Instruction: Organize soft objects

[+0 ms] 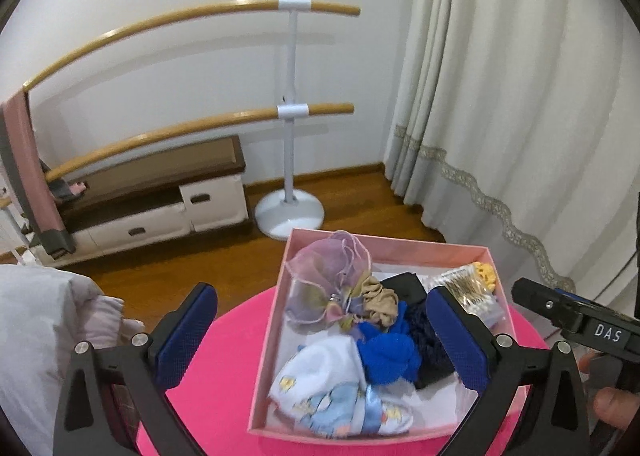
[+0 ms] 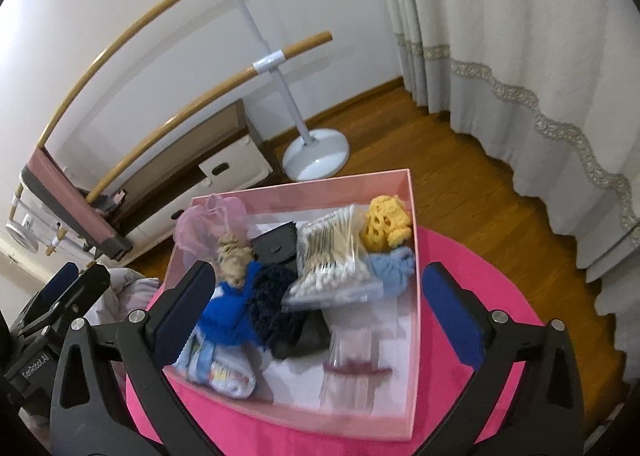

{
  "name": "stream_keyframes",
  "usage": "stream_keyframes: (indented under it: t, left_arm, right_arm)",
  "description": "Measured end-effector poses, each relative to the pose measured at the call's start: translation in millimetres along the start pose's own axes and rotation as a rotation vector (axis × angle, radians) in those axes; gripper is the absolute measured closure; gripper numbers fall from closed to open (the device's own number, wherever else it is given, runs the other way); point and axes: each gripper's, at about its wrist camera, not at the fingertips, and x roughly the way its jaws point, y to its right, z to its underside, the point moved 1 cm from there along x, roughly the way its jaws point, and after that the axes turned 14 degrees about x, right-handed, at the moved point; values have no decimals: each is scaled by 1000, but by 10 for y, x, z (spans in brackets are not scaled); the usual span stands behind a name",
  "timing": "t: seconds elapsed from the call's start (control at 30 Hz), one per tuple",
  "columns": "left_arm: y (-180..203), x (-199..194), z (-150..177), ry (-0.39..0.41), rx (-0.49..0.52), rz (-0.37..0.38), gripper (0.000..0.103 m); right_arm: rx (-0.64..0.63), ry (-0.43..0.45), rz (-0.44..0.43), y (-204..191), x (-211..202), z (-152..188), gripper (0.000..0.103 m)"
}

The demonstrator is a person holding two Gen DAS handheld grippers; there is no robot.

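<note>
A pink box sits on a round pink table. It holds a sheer lilac scrunchie, a beige scrunchie, a bright blue scrunchie, a navy one, white printed socks, a yellow crochet piece, a light blue scrunchie and a bag of cotton swabs. My left gripper is open and empty above the box's near side. My right gripper is open and empty over the box.
A ballet barre on a white stand, a low TV cabinet and cream curtains stand behind on a wood floor. Pale bedding lies left of the table. A clear packet lies in the box.
</note>
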Motion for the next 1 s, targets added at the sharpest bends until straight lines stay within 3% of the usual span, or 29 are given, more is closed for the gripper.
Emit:
stream_keyframes:
  t: [0.3, 0.5, 0.67, 1.0]
  left_arm:
    - [293, -1076, 775, 141, 59, -93, 0]
    - [439, -1764, 1504, 208, 67, -118, 0]
    - [489, -2285, 2086, 236, 42, -121, 0]
    - [598, -3063, 2800, 248, 22, -134, 0]
  right_arm:
    - [-73, 132, -2, -111, -955, 618, 0]
    - [-110, 230, 4, -92, -1547, 1129, 0]
    - [-152, 291, 25, -100, -1895, 1560, 0]
    - [-198, 436, 65, -131, -2428, 2289, 0]
